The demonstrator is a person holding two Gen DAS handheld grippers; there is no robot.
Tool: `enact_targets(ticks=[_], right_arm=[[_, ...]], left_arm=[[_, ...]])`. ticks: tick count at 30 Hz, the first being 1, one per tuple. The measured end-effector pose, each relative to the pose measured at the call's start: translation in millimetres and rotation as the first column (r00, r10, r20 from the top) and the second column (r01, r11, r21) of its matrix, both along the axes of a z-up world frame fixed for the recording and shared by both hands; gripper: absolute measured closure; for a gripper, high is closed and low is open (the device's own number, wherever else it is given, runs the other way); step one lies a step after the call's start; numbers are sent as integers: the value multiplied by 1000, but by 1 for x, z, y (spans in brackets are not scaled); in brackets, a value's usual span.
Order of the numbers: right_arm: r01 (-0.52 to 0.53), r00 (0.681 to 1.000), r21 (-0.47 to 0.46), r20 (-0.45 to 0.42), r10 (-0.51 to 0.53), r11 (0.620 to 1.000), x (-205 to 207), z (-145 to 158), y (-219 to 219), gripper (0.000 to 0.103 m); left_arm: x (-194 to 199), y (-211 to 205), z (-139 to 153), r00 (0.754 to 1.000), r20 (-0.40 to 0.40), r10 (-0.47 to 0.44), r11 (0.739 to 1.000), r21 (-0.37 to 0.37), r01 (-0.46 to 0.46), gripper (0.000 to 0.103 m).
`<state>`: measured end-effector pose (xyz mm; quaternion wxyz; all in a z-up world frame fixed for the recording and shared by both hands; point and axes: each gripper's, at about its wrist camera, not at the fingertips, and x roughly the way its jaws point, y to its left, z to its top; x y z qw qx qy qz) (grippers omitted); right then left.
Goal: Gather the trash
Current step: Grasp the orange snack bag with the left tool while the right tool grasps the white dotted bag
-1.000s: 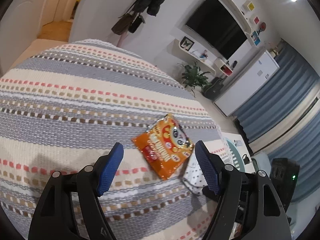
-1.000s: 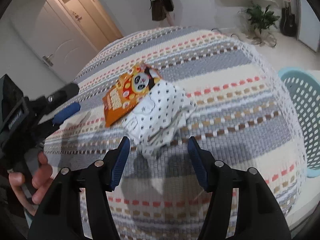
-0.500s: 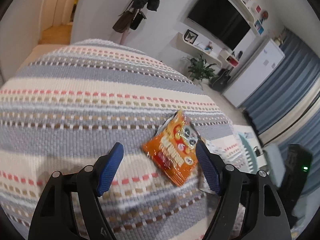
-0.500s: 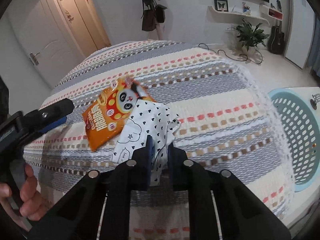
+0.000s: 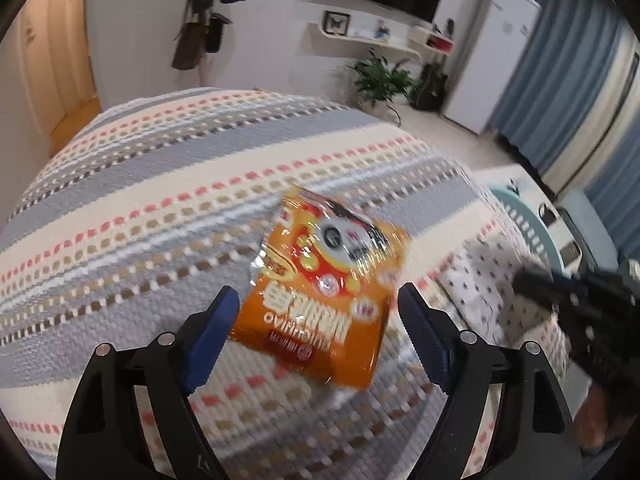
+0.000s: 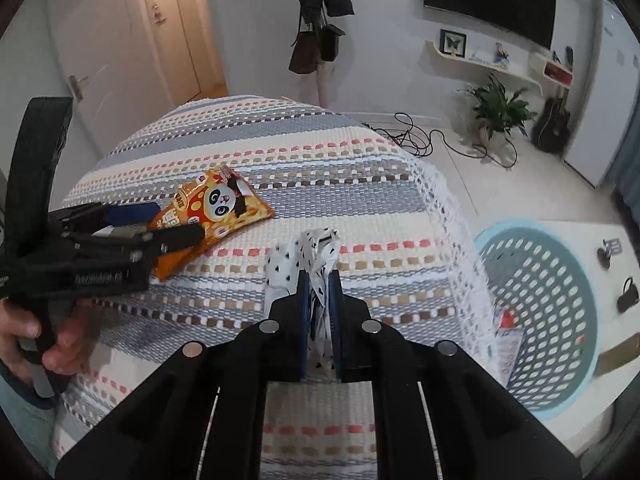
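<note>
Two tongs work over the striped surface (image 6: 360, 160). The right tongs (image 6: 319, 280) pinch the spotted white wrapper (image 6: 316, 252) near the fringed edge, beside the blue basket (image 6: 560, 400). The left tongs (image 5: 316, 312) gape wide around the orange snack bag (image 5: 324, 292).

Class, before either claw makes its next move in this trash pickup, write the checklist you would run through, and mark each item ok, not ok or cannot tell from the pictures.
1. Right claw shut on the spotted wrapper: ok.
2. Wrapper lifted clear of the striped cloth: cannot tell.
3. Left claw open wide enough for the orange snack bag: ok.
4. Snack bag lying between the left claw's fingers: ok, its near end sits in the gap.
5. Basket within view beside the cloth's edge, mouth open: ok.
6. The two claws apart from each other: ok.
</note>
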<state>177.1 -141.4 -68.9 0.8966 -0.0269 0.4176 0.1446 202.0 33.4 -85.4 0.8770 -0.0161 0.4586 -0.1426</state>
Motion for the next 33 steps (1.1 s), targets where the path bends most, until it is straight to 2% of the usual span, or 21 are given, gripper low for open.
enact_targets(ticks=[2,5,7,10,12,14,18,19,22,24,26,27,28,29,30,31,32,33], right_arm=[[-3,1000,1,-10,3,1000,4,-2,-2,95],[18,999,17,-50,-18,1000,14,-11,-8,95],[21,997,39,-69,-18,999,17,-16,-10,95],[21,996,74,-84,-14,997,18,-17,-14,94],[19,996,89,-89,-11,996,17,-17,-18,92],[22,995,101,-98,-12,995,16,-18,-21,87],[34,993,112,-120,-20,993,15,-25,-22,77],[34,992,113,-123,-20,993,14,-27,-22,73],[27,992,127,-125,-11,991,12,-29,-20,60],[19,992,124,-122,-4,992,11,-29,-17,56],[16,994,91,-106,-6,996,8,-29,-11,56],[15,995,71,-97,-8,997,7,-29,-9,56],[15,996,57,-88,-10,998,6,-29,-7,67],[13,997,44,-81,-9,999,5,-29,-5,79],[12,997,39,-79,-9,999,4,-29,-3,82],[16,997,42,-75,-13,999,4,-29,-4,89],[16,997,46,-75,-13,999,4,-28,-5,93],[15,997,52,-72,-11,999,3,-27,-6,94]], left_arm=[[-7,-2,0,1000,-2,-6,1000,15,6,31],[-16,-4,1,1000,-3,-4,1000,20,4,29],[-18,-5,-2,1000,5,29,998,49,-30,28],[-23,-3,4,995,66,79,989,116,-86,28],[-30,-5,11,994,97,49,993,103,-59,28],[-35,-8,16,995,102,3,998,68,-10,28],[-28,-22,5,998,32,-51,996,74,49,28],[-26,-24,0,998,17,-53,995,89,52,28],[-27,-30,-5,997,36,-65,986,155,59,26],[-27,-32,-6,997,45,-61,986,160,53,27],[-28,-29,-6,997,60,-45,984,177,34,33],[-28,-30,-5,997,66,-43,981,190,30,39],[-29,-30,-4,996,73,-42,979,201,26,48],[-29,-30,-3,996,75,-40,979,202,24,50],[-29,-28,-1,996,74,-43,981,191,28,54],[-30,-28,0,996,75,-46,982,185,31,63],[-30,-29,1,996,78,-51,983,182,36,66],[-31,-30,2,995,81,-58,983,178,43,77]])
